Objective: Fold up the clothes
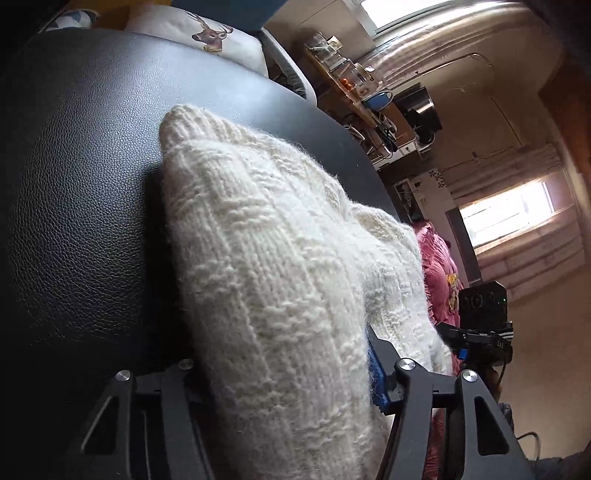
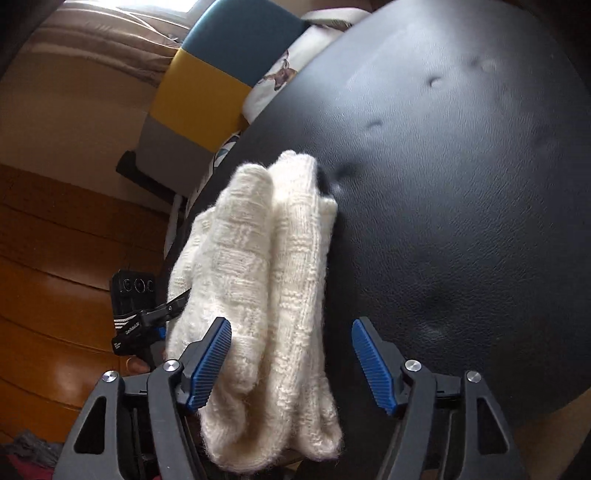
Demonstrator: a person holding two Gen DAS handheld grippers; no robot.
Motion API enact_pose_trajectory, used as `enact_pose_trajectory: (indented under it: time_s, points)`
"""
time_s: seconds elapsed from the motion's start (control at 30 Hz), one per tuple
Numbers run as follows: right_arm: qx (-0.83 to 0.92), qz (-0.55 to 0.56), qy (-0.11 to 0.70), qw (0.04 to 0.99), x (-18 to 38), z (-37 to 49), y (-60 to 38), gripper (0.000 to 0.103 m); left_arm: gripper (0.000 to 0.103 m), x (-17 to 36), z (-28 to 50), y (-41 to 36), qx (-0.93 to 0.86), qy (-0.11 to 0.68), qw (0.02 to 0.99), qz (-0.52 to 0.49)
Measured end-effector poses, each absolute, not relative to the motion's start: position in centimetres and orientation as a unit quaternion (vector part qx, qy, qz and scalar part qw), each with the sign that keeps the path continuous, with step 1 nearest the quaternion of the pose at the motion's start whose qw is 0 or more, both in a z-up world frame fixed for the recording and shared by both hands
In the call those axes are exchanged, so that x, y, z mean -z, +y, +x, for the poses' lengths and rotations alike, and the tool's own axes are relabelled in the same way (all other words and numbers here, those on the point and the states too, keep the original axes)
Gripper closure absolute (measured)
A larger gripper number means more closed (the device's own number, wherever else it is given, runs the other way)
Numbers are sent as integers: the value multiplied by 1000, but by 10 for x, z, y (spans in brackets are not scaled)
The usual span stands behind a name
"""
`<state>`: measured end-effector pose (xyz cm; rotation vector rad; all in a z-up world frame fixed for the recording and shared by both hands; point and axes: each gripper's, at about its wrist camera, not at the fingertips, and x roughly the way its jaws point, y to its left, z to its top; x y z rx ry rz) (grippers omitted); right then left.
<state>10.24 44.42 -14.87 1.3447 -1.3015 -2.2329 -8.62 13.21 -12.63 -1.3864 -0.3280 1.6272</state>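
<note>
Your left gripper (image 1: 284, 373) is pinching the near end of the cream knitted garment (image 1: 266, 266): in the left wrist view the wool fills the whole gap between the black fingers, and only a strip of blue pad (image 1: 376, 380) shows against the knit on the right side. The garment is bunched into thick lengthwise folds and runs away from you across the black leather-like surface (image 1: 92, 166), its ribbed cuff at the far end lying on that surface. Your right gripper (image 2: 291, 358) stands spread, its two blue ribbed pads (image 2: 210, 363) well apart; in the right wrist view the left pad touches the side of the knit while the right pad is clear of it, over bare black surface (image 2: 461, 221). In that view the garment hangs in rounded rolls between the fingers, its far end touching the surface near a dimple. Beyond the garment's left edge you can see the other gripper's black camera block (image 2: 135, 291). A pink cloth (image 1: 441, 280) lies just beyond the knit in the left wrist view, and a white cushion with a deer print (image 1: 207, 33) rests at the far side of the surface.
</note>
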Motion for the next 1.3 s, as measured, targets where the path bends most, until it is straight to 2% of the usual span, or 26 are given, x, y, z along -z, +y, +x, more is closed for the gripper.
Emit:
enact_pose_trajectory:
  time_s: [0.03, 0.1, 0.23, 0.27, 0.37, 0.57, 0.67, 0.73, 0.77, 0.8, 0.9, 1.03, 1.3]
  points:
    - [754, 460, -453, 122, 153, 97, 441, 30, 42, 127, -88, 132, -661, -135, 472, -568]
    - [738, 464, -470, 138, 160, 84, 434, 13, 41, 131, -91, 128, -653, -143, 474, -573]
    - [743, 485, -441, 135, 161, 49, 415, 7, 40, 132, -92, 127, -654, -144, 478, -569]
    - [741, 490, -438, 137, 160, 44, 413, 0, 40, 132, -91, 127, -655, -144, 478, -568]
    - [737, 504, -427, 143, 159, 35, 409, 0, 39, 132, -91, 127, -660, -144, 477, -563]
    - [776, 458, -405, 153, 156, 52, 402, 0, 34, 133, -85, 126, -674, -146, 477, -545]
    - [798, 460, -358, 152, 151, 54, 389, 0, 33, 133, -83, 125, -678, -145, 477, -540]
    - [799, 470, -350, 136, 148, 52, 388, 8, 33, 132, -83, 125, -678, -142, 476, -542]
    - [799, 470, -350, 138, 148, 53, 386, 23, 33, 132, -83, 126, -678, -139, 474, -544]
    - [799, 469, -349, 140, 147, 54, 385, 32, 35, 131, -83, 127, -679, -136, 470, -547]
    - [822, 454, -318, 129, 139, 62, 376, 39, 42, 127, -77, 126, -694, -124, 459, -540]
    - [841, 431, -301, 129, 130, 79, 364, 41, 48, 114, -54, 123, -733, -94, 453, -498]
    - [855, 368, -338, 138, 113, 123, 388, 41, 50, 72, -30, 148, -742, -86, 503, -435]
